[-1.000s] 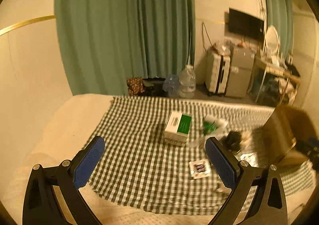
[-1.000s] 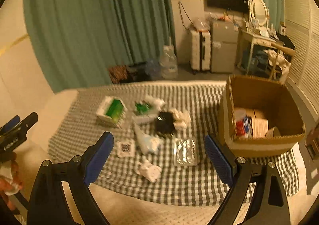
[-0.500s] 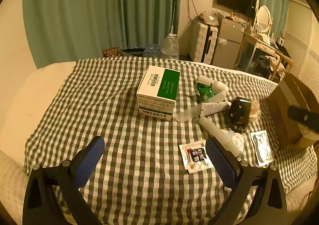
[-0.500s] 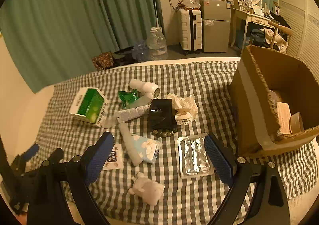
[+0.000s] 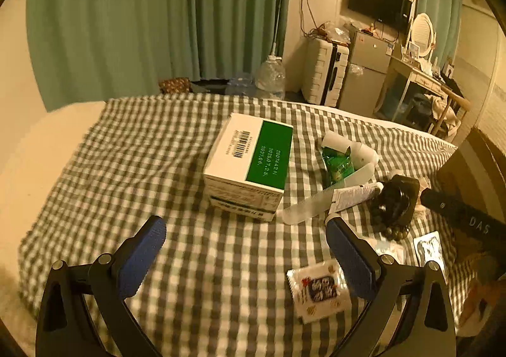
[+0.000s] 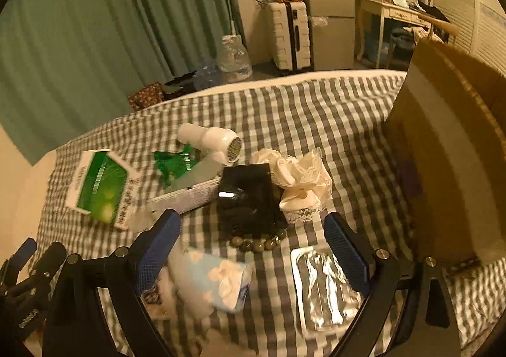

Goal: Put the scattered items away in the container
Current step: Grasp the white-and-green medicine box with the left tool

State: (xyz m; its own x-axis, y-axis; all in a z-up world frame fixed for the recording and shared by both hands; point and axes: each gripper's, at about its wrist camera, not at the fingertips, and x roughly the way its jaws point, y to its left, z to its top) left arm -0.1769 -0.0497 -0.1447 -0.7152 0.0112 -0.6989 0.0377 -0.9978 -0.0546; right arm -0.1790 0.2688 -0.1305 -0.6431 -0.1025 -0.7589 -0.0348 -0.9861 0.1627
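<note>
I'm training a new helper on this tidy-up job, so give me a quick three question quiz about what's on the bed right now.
1. True or false: the left gripper is shut on the green and white box.
2. What lies directly in front of the open right gripper? A. black box with the bead bracelet B. water bottle C. suitcase
3. Fill in: the cardboard box stands to the ____ of the scattered items in the right wrist view.

Key: 1 false, it is open and short of the box. 2 A. 3 right.
</note>
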